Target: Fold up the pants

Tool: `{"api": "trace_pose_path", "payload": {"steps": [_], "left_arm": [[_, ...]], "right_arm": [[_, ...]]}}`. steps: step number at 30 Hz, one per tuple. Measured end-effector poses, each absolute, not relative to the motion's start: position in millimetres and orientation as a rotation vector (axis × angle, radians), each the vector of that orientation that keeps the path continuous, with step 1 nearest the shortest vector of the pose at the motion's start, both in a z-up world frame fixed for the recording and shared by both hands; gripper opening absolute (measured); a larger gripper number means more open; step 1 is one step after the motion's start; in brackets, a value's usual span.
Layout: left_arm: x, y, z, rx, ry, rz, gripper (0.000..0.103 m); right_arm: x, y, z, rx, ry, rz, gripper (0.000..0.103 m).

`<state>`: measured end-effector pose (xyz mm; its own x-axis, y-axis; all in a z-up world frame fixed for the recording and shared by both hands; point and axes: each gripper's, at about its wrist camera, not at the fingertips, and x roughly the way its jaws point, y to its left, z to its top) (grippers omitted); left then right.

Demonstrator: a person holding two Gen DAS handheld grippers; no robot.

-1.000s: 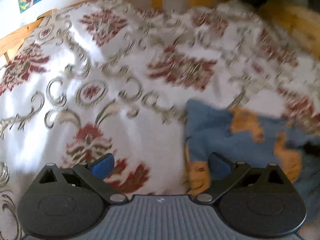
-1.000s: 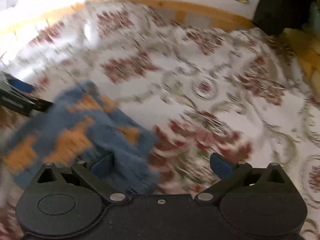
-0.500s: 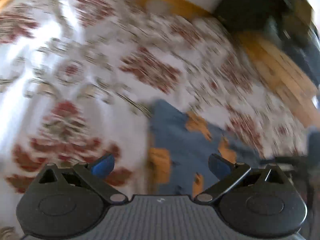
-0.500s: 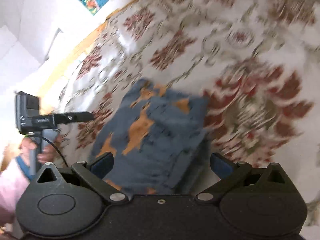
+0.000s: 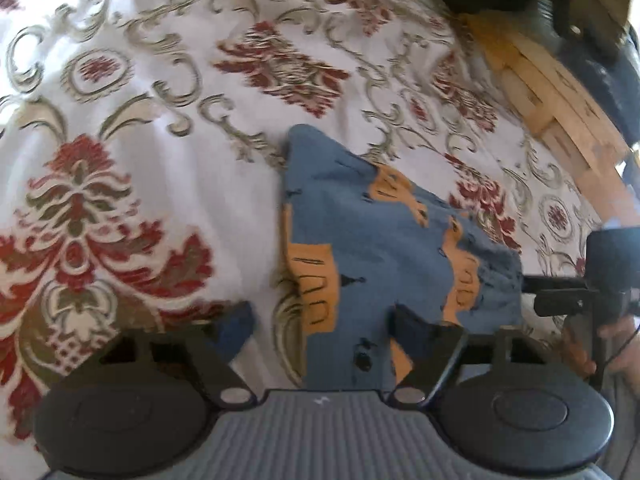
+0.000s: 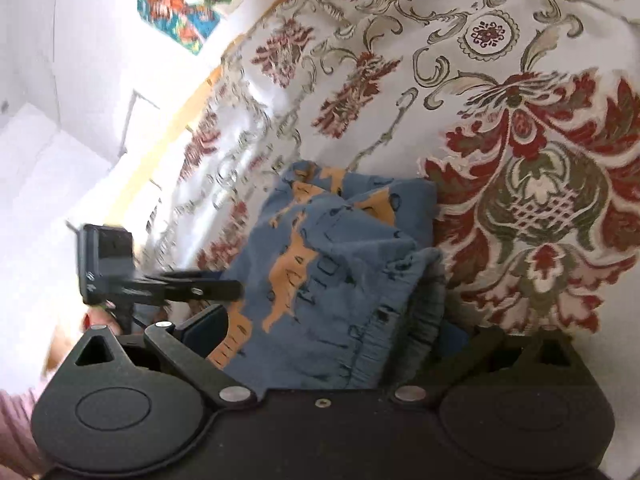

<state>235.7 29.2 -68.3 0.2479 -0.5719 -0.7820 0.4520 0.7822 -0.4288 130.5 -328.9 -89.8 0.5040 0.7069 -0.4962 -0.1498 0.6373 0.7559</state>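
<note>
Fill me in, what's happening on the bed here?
A person with a handheld gripper in each hand is folding pants. The blue and orange pants lie as a compact folded bundle on the floral bedspread. The left gripper and right gripper are both open, flanking the bundle's near end; neither is gripping it.

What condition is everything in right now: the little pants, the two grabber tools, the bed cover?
pants: folded into a compact bundle, lying on the bedspread.
left gripper: open, empty, jaws wide on either side of the bundle's near edge.
right gripper: open, jaws either side of the bundle's near end, not clamped.
bedspread: spread out, lightly wrinkled.
</note>
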Motion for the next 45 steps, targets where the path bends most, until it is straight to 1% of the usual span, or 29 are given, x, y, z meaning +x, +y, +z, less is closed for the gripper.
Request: {"api": "trace_pose_path", "payload": {"steps": [1,2,3,4,5,7,8,10,11,13,16,19,24,30,32,35,45], "left_arm": [[237,31,-68,-0.151,1.132,-0.704,0.068],[238,33,-69,-0.181,1.149,-0.714,0.057],[242,34,-70,-0.206,1.164,-0.725,0.05],[243,35,-72,-0.24,1.187,-0.74,0.04],[244,36,-74,-0.263,1.204,-0.738,0.039],[246,39,-77,-0.286,1.222,-0.719,0.036],[247,40,-79,-0.299,1.227,-0.715,0.034],[250,45,-82,-0.341,1.248,-0.703,0.032],[251,47,-84,-0.357,1.255,-0.699,0.031],[252,49,-87,-0.368,1.262,-0.697,0.031],[252,50,-87,-0.367,1.261,-0.699,0.03],[251,48,-86,-0.359,1.258,-0.691,0.029],[234,30,-67,-0.226,1.189,-0.64,0.027],[212,20,-50,-0.133,1.109,-0.588,0.021],[205,16,-45,-0.097,1.091,-0.573,0.02],[196,14,-38,-0.066,1.079,-0.559,0.019],[184,11,-22,-0.023,1.03,-0.555,0.019]], "right_arm": [[131,-329,-91,0.732,0.893,0.572,0.102],[131,-328,-92,0.745,0.883,0.569,0.102],[132,-327,-93,0.756,0.874,0.567,0.102],[132,-327,-93,0.766,0.865,0.563,0.1],[132,-329,-94,0.776,0.859,0.556,0.098],[131,-335,-96,0.818,0.846,0.536,0.09],[131,-340,-98,0.85,0.838,0.517,0.082],[132,-347,-103,0.9,0.836,0.48,0.06],[133,-350,-106,0.923,0.838,0.461,0.054],[134,-353,-109,0.929,0.852,0.432,0.036],[134,-351,-108,0.898,0.855,0.421,0.027],[130,-340,-96,0.785,0.835,0.393,0.023],[114,-292,-68,0.374,0.779,0.31,0.022],[90,-237,-56,-0.046,0.684,0.242,0.021],[85,-228,-55,-0.104,0.666,0.229,0.021],[79,-224,-55,-0.117,0.649,0.211,0.02],[69,-215,-49,-0.182,0.606,0.198,0.02]]}}
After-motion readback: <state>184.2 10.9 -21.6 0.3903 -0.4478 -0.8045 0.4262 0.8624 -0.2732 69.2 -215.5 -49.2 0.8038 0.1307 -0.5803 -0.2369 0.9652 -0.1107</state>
